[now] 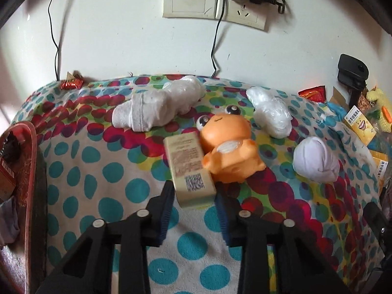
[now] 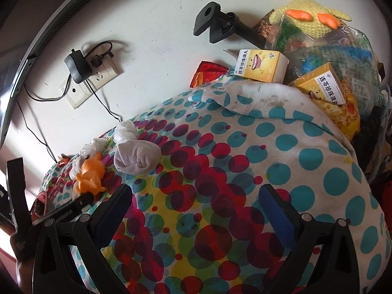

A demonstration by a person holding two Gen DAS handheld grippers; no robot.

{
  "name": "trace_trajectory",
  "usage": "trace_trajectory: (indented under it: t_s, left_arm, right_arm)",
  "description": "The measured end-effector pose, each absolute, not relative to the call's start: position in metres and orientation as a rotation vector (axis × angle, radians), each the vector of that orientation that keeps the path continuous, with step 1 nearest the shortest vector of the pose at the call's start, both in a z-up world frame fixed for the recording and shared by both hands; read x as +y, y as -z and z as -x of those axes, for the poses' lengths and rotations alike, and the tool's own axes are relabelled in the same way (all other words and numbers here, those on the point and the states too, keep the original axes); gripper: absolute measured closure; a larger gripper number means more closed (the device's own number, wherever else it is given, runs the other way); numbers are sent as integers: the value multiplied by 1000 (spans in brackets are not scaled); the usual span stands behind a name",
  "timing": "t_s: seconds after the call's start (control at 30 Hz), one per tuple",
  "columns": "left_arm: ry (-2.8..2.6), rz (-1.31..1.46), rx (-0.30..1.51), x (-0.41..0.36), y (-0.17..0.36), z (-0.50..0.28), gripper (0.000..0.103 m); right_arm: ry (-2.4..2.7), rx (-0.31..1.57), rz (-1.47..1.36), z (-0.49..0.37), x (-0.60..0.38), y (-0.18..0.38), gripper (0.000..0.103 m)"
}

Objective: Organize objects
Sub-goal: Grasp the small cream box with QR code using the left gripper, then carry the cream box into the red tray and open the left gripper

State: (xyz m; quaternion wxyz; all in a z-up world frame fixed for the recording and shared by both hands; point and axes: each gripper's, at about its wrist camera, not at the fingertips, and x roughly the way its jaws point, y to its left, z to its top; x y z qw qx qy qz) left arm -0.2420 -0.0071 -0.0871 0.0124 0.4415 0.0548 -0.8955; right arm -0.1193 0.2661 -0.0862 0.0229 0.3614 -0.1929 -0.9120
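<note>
Between the left gripper's (image 1: 193, 196) pads sits a pale yellow box (image 1: 189, 169), clamped at its near, QR-code end; its long axis runs away toward the wall, its right side against an orange toy (image 1: 230, 152). Spotted cloth (image 1: 103, 171) lies bare leftward. Right gripper (image 2: 196, 210) gapes wide, empty.

Print on the cream box (image 1: 189, 169) is being blurred; a red-rimmed object (image 1: 23, 171) is being cropped at the left edge.
</note>
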Motion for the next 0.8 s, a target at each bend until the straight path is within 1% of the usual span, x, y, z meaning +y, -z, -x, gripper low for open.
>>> trace_trajectory:
  t_s: [0.23,0.33,0.57,0.8]
  left_arm:
    - [2842,-1327,124,-9,75,220,73]
    - [2879,-1286,48,-1,59,204,73]
    - [2959,-1139,-84,2,5,166,73]
    - [2956,-1004,-109,-24,-42,144,73]
  right_arm:
    - [2828,-595,-1117,119,266,86,0]
    - [2832,-595,-1119,120,266,86,0]
    - [2832,-593,-1137,121,267,88,0]
    - [2834,-571,-1162,123,265,89,0]
